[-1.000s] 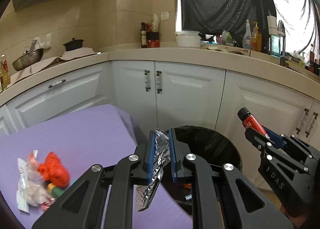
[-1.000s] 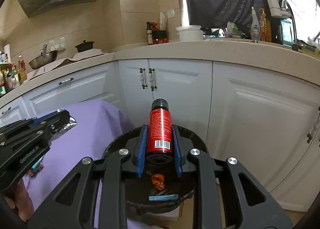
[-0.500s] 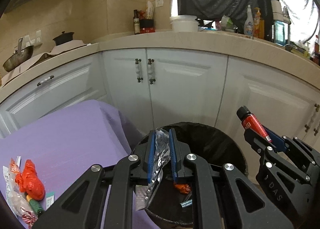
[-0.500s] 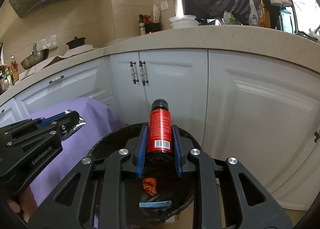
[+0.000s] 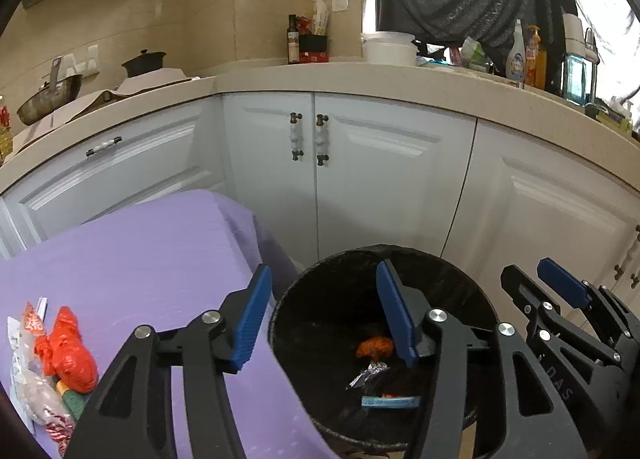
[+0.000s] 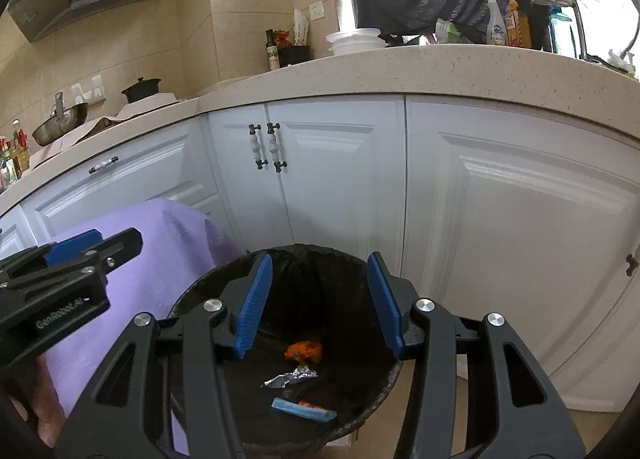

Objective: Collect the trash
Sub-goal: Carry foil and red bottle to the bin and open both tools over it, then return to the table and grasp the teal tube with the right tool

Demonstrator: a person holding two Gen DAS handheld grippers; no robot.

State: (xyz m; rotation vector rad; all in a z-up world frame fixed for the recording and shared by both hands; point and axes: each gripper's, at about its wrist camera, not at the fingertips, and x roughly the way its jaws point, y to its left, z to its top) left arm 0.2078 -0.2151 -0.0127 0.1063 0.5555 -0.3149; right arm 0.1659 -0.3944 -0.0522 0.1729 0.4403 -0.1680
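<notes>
A black lined trash bin [image 5: 436,259] stands on the floor beside the purple table [image 5: 140,259]. My left gripper [image 5: 326,315] hangs over the bin's left rim, its jaws opening with nothing between them. My right gripper [image 6: 319,301] is over the bin [image 6: 312,247] too, jaws opening and empty; it shows at the right as the right gripper [image 5: 560,291]. At the bin's bottom lie a crumpled silver wrapper [image 6: 290,377], an orange wad [image 6: 304,351] and a blue stick [image 6: 304,410]. A trash pile [image 5: 60,359] with a red bag sits on the table's near left.
White cabinet doors [image 5: 380,187] under a beige counter [image 6: 440,71] close off the space right behind the bin. The left gripper [image 6: 80,251] reaches in from the left in the right wrist view. Pots, bottles and a white tub stand on the counter.
Both grippers moved forward and down over the bin, then their jaws spread. The silver wrapper left the left jaws and lies in the bin; the red bottle is gone from the right jaws.
</notes>
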